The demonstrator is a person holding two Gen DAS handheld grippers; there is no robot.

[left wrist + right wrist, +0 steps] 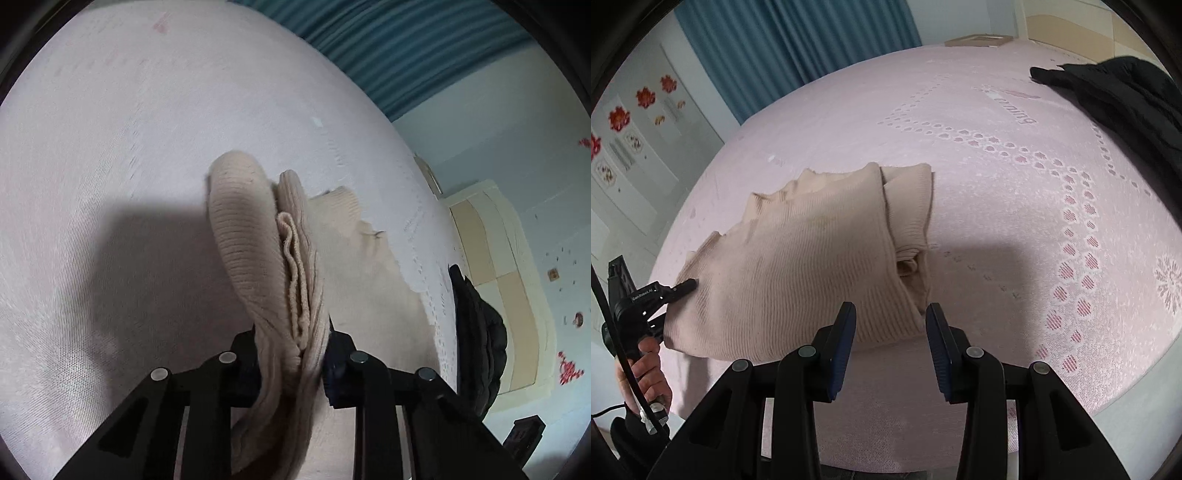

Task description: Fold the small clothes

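A beige knit sweater (798,266) lies partly folded on a pale pink bed sheet (997,206). My left gripper (291,339) is shut on a bunched edge of the sweater (258,251) and lifts it off the bed. It also shows in the right wrist view (679,288) at the sweater's left edge, held by a hand. My right gripper (891,321) is open and empty, just in front of the sweater's near right corner, with a folded sleeve (908,206) beyond it.
A black garment (1123,99) lies at the bed's far right; it also shows in the left wrist view (476,332). Teal curtains (783,40) hang behind the bed. A wardrobe (624,155) with flower stickers stands to the left. The bed's near edge runs below my right gripper.
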